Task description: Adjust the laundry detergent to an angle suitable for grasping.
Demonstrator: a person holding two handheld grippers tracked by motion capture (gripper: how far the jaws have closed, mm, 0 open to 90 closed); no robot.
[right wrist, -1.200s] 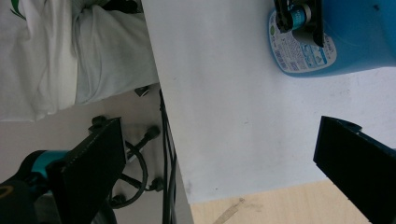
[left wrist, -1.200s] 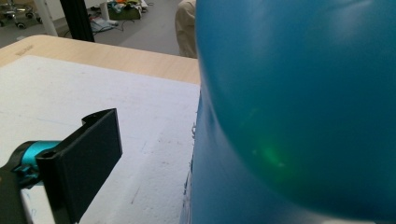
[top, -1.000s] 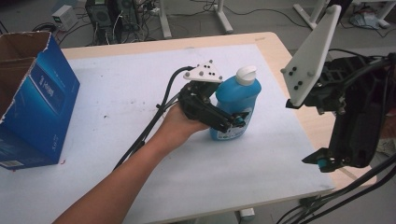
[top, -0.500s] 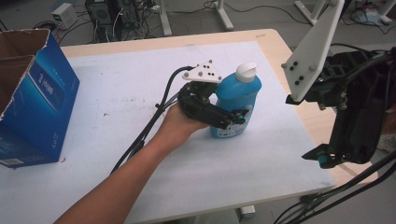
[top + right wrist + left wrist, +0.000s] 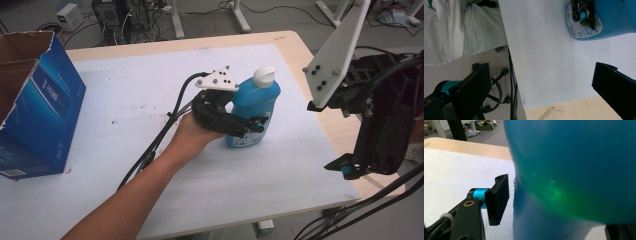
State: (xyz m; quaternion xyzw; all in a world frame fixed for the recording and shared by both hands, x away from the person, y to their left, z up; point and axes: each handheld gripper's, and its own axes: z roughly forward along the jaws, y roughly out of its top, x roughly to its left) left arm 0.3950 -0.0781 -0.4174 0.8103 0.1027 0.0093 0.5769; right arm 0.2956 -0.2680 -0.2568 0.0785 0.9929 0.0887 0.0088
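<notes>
One blue detergent bottle [image 5: 254, 112] with a white cap stands upright on the table [image 5: 125, 105], set between the jaws of the left hand-held gripper [image 5: 248, 126], which reaches it from the person's side at label height. In the left gripper view one jaw pad lies just beside the bottle's wall with a thin gap showing; the other jaw is hidden behind the bottle, so the jaws bracket the body, but whether they press it I cannot tell. The low, side-on hold appears chosen to keep the bottle upright and steady. The right hand-held gripper [image 5: 372, 125] hangs off the table's right edge, well apart from the bottle, jaws spread wide and holding nothing, judged to be on standby. Far to the left of the left hand-held gripper stands one open blue cardboard box [image 5: 37, 105]. Count: one bottle, one box, two hand-held grippers.
</notes>
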